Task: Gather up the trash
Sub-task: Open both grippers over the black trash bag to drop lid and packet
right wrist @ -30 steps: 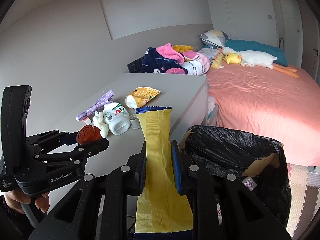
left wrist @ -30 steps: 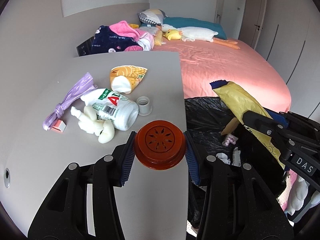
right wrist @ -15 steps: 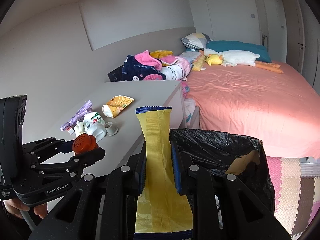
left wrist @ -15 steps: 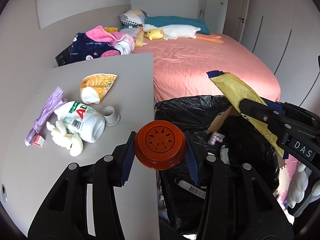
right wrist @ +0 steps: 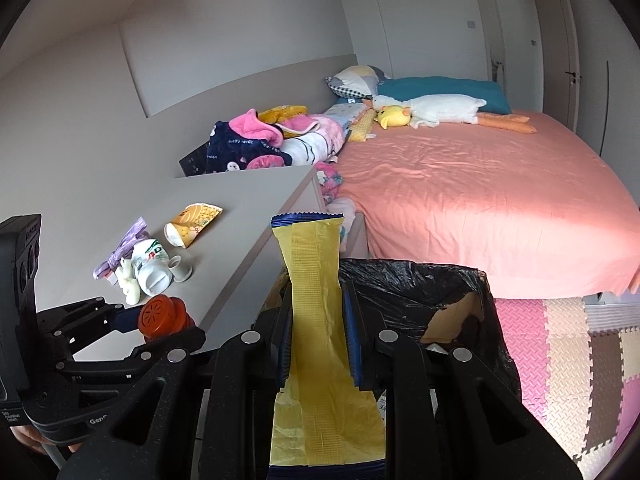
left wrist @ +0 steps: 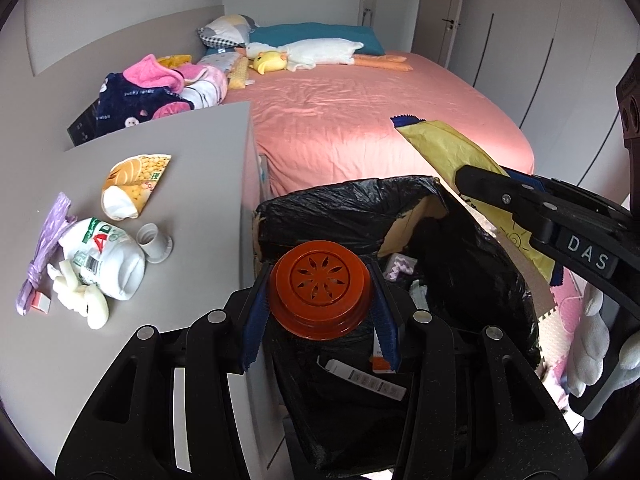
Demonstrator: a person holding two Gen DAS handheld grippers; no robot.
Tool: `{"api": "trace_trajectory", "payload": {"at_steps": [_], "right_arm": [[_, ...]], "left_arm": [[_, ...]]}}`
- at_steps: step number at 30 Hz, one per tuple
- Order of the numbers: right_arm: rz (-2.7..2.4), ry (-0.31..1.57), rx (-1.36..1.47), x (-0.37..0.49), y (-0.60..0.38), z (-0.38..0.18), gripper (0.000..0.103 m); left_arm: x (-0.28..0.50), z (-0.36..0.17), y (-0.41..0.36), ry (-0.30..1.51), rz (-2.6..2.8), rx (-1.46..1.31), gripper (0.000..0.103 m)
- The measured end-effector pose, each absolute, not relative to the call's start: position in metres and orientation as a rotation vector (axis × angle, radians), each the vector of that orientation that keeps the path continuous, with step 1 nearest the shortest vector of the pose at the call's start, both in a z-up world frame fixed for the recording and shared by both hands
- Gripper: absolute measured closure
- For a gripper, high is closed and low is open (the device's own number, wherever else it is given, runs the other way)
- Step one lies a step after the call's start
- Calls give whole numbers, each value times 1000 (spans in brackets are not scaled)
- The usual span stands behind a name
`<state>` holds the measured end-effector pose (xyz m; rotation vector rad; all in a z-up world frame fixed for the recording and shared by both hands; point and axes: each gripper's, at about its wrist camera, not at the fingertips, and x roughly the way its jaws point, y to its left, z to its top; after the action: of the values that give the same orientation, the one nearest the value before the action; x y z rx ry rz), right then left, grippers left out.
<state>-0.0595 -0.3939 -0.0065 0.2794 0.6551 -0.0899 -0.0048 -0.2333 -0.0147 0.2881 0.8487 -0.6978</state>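
Off the table (left wrist: 192, 160) and over to the black-lined bin (left wrist: 340, 208) now! Left claw (left wrist: 320, 300) clenched on the orange lid (left wrist: 320, 280), above the opening; right claw (right wrist: 318, 340) pinching the yellow wrapper (right wrist: 316, 320) over the rim. Ready for dropping; bottle (left wrist: 108, 256) and snack bag (left wrist: 132, 180) waiting on the table.

Orange lid (left wrist: 320, 288): smooth moulded plastic
Yellow wrapper (right wrist: 316, 320): matt film, fine-ribbed seam
Bin liner (left wrist: 344, 208): glossy, crinkled black plastic
Worktop (left wrist: 192, 168) beside bin liner: smooth matt grey
Bedsheet (right wrist: 480, 192): soft-sheen pink cloth
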Motion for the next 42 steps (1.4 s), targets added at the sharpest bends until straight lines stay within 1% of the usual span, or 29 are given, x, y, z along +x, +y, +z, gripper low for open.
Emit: {"api": "trace_trajectory", "payload": {"at_steps": [4,5,6,7,8,9,10,19,27,36,39,42], "right_arm": [[-154,670,282,-59,-405,-10,79],[-167,673,287,-59,-408,-11,79],[-185,676,294,-59,-411,-12,76],[-208,681,300,-59,-414,-13,60],[-245,688,301,-59,-417,-14,49],[-295,688,300,-59,-420,-15,30],[-335,678,300,-61,-423,-15,28],[-324,636,316,-64,-426,-15,28],[-290,657,341,-57,-421,-21,28],[-232,679,314,-42,-403,-29,28],[-200,682,306,-35,-393,-32,25],[-171,682,299,-28,-385,-35,24]], "left_arm": [[-3,-20,-236,868,-725,293,57],[-2,-20,-236,873,-737,291,56],[-2,-20,-235,874,-747,284,50],[-2,-19,-235,867,-742,273,25],[-2,-17,-233,858,-727,264,5],[-2,-16,-232,844,-721,261,6],[-3,-14,-231,835,-721,267,6],[-1,-12,-229,816,-701,279,6],[5,-15,-222,829,-667,282,6],[23,-18,-199,850,-598,250,6],[33,-18,-187,860,-568,221,6],[41,-20,-175,869,-531,200,6]]}}
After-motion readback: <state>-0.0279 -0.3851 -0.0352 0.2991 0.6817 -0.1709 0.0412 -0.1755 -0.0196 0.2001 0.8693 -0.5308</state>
